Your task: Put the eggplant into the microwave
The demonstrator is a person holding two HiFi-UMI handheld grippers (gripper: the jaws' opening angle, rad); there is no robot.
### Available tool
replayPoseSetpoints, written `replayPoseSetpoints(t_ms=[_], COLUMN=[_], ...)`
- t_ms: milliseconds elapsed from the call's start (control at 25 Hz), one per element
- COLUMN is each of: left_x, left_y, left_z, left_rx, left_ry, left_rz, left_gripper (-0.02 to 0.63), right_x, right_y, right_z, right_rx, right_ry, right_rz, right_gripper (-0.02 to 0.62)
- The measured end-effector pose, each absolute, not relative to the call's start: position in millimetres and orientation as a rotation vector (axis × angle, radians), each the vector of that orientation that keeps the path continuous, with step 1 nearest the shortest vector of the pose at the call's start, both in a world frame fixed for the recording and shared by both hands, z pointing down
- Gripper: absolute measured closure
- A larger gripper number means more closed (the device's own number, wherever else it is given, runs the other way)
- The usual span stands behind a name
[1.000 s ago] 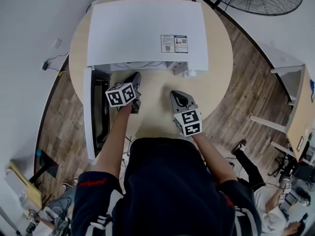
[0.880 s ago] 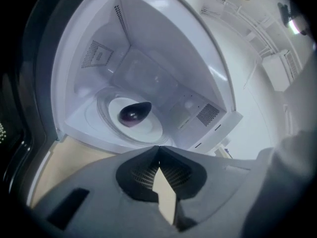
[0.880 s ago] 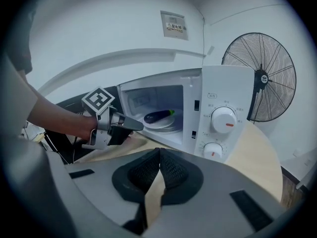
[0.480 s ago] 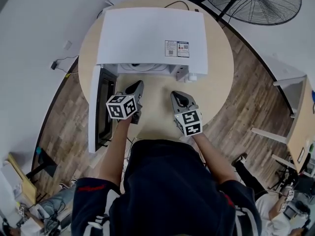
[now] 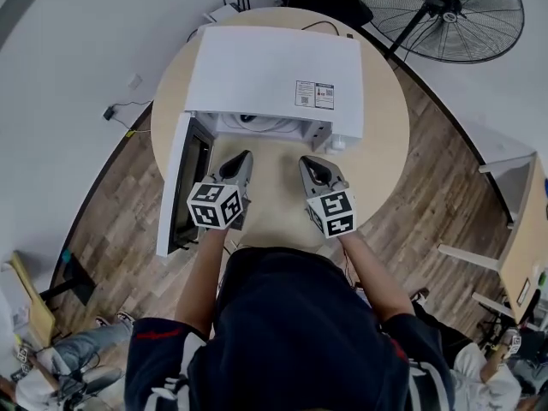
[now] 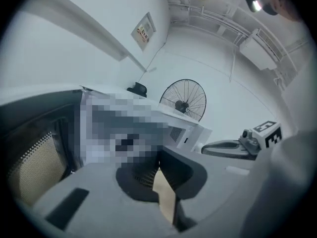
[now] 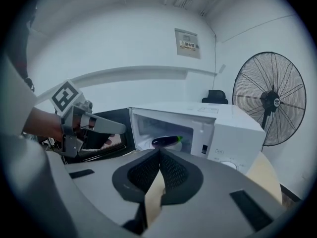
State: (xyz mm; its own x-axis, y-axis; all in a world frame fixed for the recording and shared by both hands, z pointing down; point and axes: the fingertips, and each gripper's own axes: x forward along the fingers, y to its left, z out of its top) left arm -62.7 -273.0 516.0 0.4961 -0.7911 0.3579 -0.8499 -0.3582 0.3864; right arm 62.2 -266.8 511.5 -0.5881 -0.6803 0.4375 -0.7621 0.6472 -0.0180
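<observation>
Inside the open microwave (image 7: 233, 128), on its white floor, lies the eggplant (image 7: 166, 142) — the task's thing looks already in place. Both tongs hang in front of the cavity, holding nothing: the left gripper (image 5: 242, 157) and the right gripper (image 5: 308, 163) each have their jaws pressed together. The door (image 5: 181, 182) stands wide at the left — a careless shove from the nearby left gripper could slam it or shift the microwave on the table (image 5: 377, 135).

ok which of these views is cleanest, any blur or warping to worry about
Right gripper view is sharpest: the purple eggplant shows clearly inside the open white microwave, though edges bow and corners darken. Left gripper view is tilted, with an added mosaic patch mid-frame. Head view is evenly lit, no glare.
</observation>
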Motion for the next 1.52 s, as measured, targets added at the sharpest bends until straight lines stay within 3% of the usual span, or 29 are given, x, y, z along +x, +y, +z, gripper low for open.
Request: replayPoseSetpoints(t_ms=[880, 1520], left_x=[-74.2, -70.7], left_y=[-230.8, -217.3], left_z=[380.9, 359.7], left_rx=[2.474, 2.501], left_ry=[-1.612, -1.679], left_rz=[0.051, 0.046], left_gripper=[0.589, 0.589], right_x=[54.9, 54.2], right_y=[-268.3, -257.8], right_z=[400.0, 374.2], right_rx=[1.198, 1.186], right_ry=[-2.685, -2.745], right_rz=[0.115, 0.087], right_gripper=[0.583, 0.584])
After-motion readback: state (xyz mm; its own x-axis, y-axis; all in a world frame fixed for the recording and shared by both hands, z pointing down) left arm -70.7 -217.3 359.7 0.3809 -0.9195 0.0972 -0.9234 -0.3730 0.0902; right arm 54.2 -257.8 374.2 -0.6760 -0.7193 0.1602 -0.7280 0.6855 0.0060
